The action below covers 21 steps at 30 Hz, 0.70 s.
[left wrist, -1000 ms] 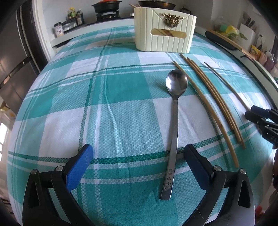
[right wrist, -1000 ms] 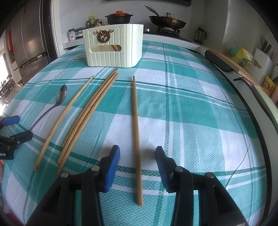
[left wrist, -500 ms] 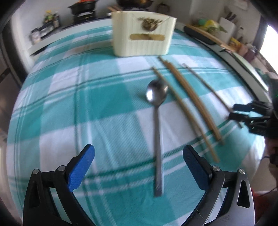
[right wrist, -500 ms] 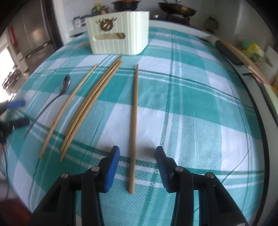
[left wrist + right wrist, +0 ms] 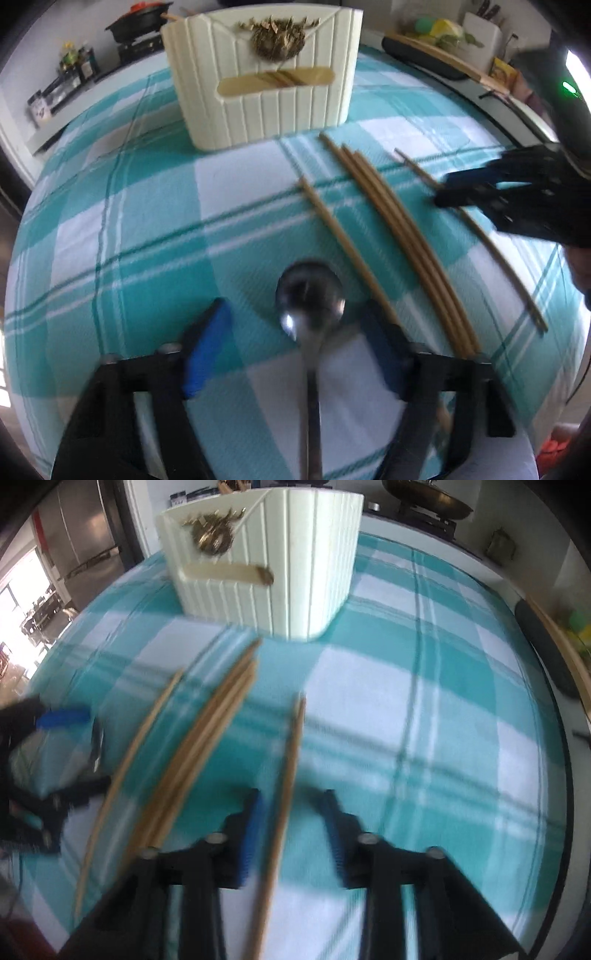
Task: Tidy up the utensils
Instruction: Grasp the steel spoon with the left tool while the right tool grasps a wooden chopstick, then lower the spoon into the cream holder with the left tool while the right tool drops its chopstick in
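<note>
Cream holder shows wooden sticks through its slot — left tongs and right tongs both released.

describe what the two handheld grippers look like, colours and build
Both look alike. The left gripper has two black angular plastic finger arms, each tipped with a bright blue pad on its inner face, with round silver pivot bolts on the arms. The right gripper has the same black frame, ribbed blue pads and silver bolts. No cables or sleeves can be made out; motion blur hides finer markings.
</note>
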Available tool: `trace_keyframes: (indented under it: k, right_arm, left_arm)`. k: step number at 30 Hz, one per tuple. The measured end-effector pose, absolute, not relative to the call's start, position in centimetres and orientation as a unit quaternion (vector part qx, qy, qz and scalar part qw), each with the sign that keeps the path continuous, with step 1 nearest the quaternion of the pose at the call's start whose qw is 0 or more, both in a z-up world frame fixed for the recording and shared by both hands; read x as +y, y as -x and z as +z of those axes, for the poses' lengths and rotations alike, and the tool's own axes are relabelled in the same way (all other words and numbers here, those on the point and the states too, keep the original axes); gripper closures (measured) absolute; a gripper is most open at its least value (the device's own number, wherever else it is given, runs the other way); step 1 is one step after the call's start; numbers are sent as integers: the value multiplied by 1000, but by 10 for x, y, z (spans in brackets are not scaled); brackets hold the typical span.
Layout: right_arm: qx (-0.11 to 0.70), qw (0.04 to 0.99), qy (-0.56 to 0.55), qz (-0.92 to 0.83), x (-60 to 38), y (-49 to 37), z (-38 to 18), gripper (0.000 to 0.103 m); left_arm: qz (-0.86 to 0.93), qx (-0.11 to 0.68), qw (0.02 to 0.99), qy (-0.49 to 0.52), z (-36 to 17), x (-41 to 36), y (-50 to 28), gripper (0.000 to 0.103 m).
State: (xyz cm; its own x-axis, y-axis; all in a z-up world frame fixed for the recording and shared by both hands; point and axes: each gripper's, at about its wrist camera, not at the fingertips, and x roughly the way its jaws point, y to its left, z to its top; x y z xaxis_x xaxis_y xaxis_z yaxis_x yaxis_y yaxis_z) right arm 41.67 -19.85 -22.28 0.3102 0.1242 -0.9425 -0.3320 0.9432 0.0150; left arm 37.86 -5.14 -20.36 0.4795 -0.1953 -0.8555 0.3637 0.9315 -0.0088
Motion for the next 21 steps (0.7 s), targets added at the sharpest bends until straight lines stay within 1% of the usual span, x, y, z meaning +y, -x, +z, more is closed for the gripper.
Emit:
trace_keyframes:
  k: [1,4,8,15,21]
  right_arm:
    - [572,804,81,140,-198,-423,-224,97]
    - [562,815,44,136,-202,-423,-216,97]
    - [511,848,4,141,-217,-398,-175,97]
    - [409,901,-8,141,-239,-329,-92,97]
    - [353,925,-18,140,-244,-310,-51,97]
  left_arm:
    - [-168,479,857,-84,-201,-50,-380,68]
    - [-168,479,860,-52,-198,-39,-384,67]
    - [-165,454,875,-22,-182,-19,-372,67]
    - [-179,372,911,10,-118,13,-318,67]
    - [-185,342,920,38,-81,34,-303,68]
